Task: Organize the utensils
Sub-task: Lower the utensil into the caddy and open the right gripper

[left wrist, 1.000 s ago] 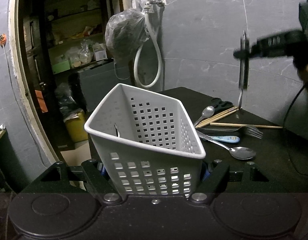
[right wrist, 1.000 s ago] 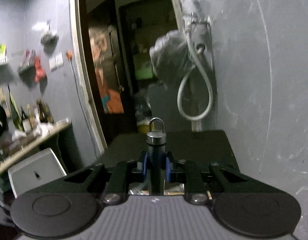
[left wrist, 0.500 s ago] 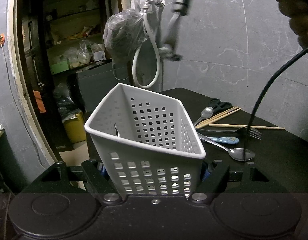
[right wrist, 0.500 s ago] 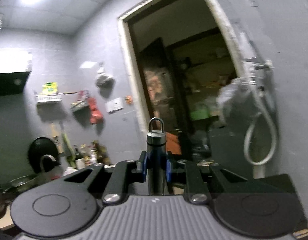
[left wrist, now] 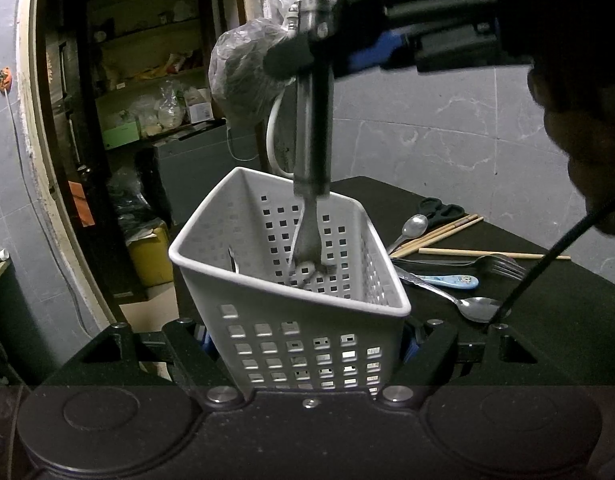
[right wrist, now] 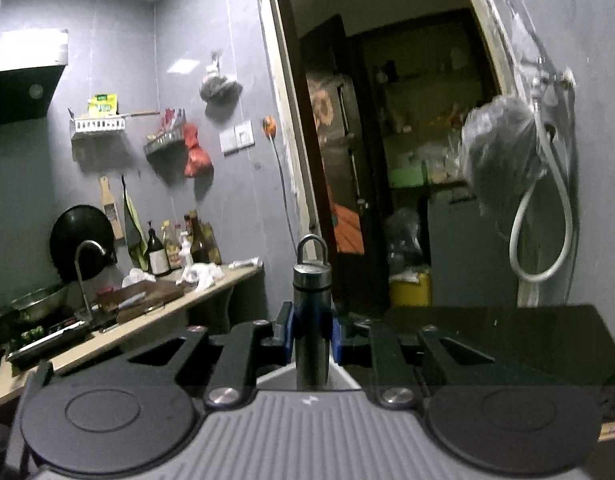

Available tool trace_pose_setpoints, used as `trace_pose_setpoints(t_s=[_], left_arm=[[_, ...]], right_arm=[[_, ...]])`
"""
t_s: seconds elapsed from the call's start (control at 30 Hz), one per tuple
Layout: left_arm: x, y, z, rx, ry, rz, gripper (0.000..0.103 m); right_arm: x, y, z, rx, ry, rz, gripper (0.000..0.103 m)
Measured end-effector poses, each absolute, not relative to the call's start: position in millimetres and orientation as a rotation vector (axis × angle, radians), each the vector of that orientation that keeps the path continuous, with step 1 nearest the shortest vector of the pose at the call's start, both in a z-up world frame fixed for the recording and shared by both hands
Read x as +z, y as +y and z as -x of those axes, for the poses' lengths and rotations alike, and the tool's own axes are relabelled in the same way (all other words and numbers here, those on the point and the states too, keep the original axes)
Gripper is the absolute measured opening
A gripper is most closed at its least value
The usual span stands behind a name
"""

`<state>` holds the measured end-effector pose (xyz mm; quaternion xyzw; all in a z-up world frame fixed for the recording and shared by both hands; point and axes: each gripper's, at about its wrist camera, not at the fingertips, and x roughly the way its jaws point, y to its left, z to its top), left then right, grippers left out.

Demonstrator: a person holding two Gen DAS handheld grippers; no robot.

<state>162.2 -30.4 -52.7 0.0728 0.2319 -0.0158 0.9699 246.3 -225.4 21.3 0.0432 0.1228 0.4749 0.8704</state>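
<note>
Steel peeler [left wrist: 313,120], clamped by its handle in the right gripper [left wrist: 327,46] at top centre of the left view, hung near-vertical with its head already inside the white basket [left wrist: 291,340], which the left gripper [left wrist: 307,344] pinched at lower centre.

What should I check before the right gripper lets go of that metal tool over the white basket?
1. Left gripper clamps the white basket: ok.
2. Right gripper grips the metal tool by its handle: ok.
3. Tool's lower end is inside the basket rim: ok.
4. Tool hangs about upright: ok.
5. Tool's end rests on the basket bottom: cannot tell.
6. Spoons, fork and chopsticks on the table lie apart from the basket: ok.
</note>
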Motion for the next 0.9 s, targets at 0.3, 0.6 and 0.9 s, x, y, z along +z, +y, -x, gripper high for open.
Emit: trace_pose_setpoints(t_s=[0.3,0.6,0.9], left_arm=[[-51.8,-30.6,-161.2,-0.027,0.466,-0.147,0.079],[-50.6,-28.6,-161.1,-0.026,0.465,-0.142,0.079],[-52.2,-27.8,-161.1,-0.010,0.465,-0.140,0.079]], right_arm=[[-2.0,-218.5,-241.8,0.981,0.359,-0.030,0.021],[-0.1,-221.9,-237.9,0.984,0.353,-0.040,0.037],[20.1,-244.8,-240.6,0.881,0.256,-0.082,0.078]])
